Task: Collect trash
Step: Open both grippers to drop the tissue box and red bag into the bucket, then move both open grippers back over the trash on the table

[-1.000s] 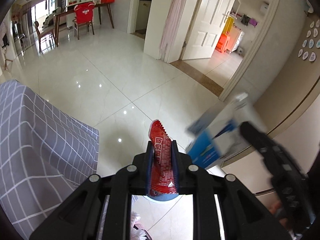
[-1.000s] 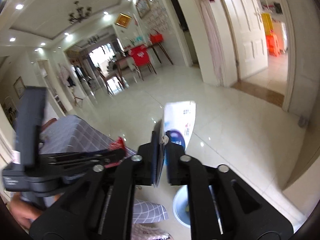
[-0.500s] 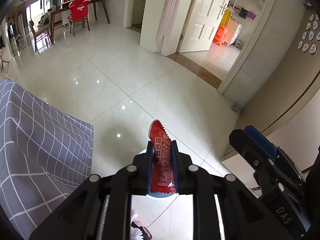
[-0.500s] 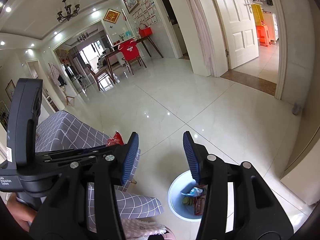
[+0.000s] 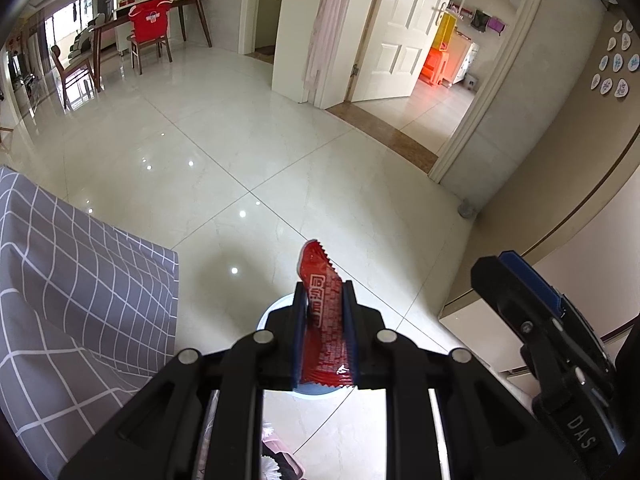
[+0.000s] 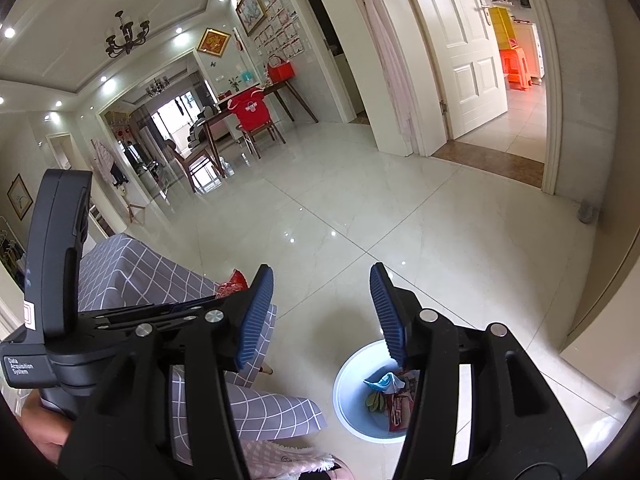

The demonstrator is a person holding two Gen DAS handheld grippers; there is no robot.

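My left gripper is shut on a red snack wrapper that sticks up between its fingers, held above a pale blue bin on the floor. The wrapper's tip also shows in the right wrist view. My right gripper is open and empty, above and just left of the blue bin, which holds several wrappers, among them a blue and white packet. The right gripper also shows at the right of the left wrist view.
A table with a grey checked cloth stands at the left, its edge close to the bin. Glossy tiled floor stretches ahead. A beige wall and cabinet stand at the right. Open doorways lie beyond.
My right gripper opened and let go of the blue and white packet, which now lies in the bin. My left gripper kept hold of the red wrapper and shifted slightly over the bin.
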